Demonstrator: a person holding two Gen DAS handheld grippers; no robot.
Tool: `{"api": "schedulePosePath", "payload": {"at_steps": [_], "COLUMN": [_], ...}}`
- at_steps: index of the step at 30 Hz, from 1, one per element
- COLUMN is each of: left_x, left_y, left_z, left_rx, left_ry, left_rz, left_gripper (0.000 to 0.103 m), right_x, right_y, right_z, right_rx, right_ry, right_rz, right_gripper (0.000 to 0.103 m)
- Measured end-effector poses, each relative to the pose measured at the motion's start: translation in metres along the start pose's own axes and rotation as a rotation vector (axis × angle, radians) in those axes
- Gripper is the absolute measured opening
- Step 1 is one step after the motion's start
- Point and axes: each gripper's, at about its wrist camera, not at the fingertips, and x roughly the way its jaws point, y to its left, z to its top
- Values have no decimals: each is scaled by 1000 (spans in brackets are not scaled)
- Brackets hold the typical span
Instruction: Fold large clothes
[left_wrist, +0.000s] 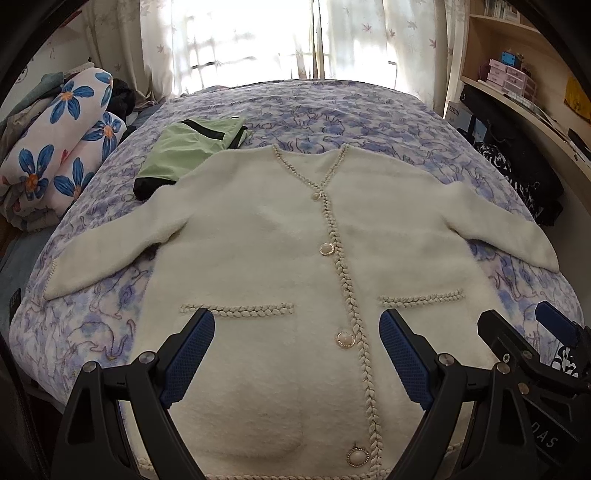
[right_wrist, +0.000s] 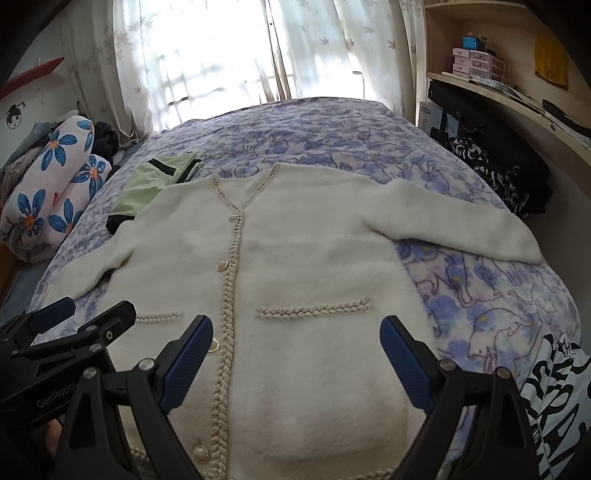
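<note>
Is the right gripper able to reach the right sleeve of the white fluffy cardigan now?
Probably yes: the right gripper is open, and the sleeve lies flat and uncovered on the bed.

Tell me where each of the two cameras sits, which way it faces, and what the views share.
Left wrist: sits on the left gripper, looking down along its open fingers at the cream cardigan on the bed; the right gripper shows at the right edge.
Right wrist: sits on the right gripper, fingers open, same aim; the left gripper shows at the left edge.
Shared: cardigan, green garment, floral bedding roll, curtained window, shelves.
</note>
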Motion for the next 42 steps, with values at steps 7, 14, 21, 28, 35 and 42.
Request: {"api": "schedulePosePath", "payload": {"at_steps": [7,14,21,28,35,42], "left_x": [4,3,-11,-25,-24,-3], "left_y": [1,0,-7,-25,-50,-98], "left_z": [1,4,15,37,69,103], "left_rx": [8,1,5,44,90,146], "left_ry": [29,34,-19,-88,-136,-131], "left_rz": [-10,-34,-89,-111,-167,-153], "left_gripper": [90,90,90,90,90,92], "right_x": [-4,-9,-25,-35,-36,-27], "right_y": [0,-4,-10,-33,-70,-121], "right_z": [0,5,18,46,77,105], "right_rx": [-7,-3,-42,-34,-23,39], "right_ry": [-19,-30,-81,-89,-96,-107], "right_rz": [-1,21,18,44,6,-26], "right_gripper": [93,93,93,93,93,93]}}
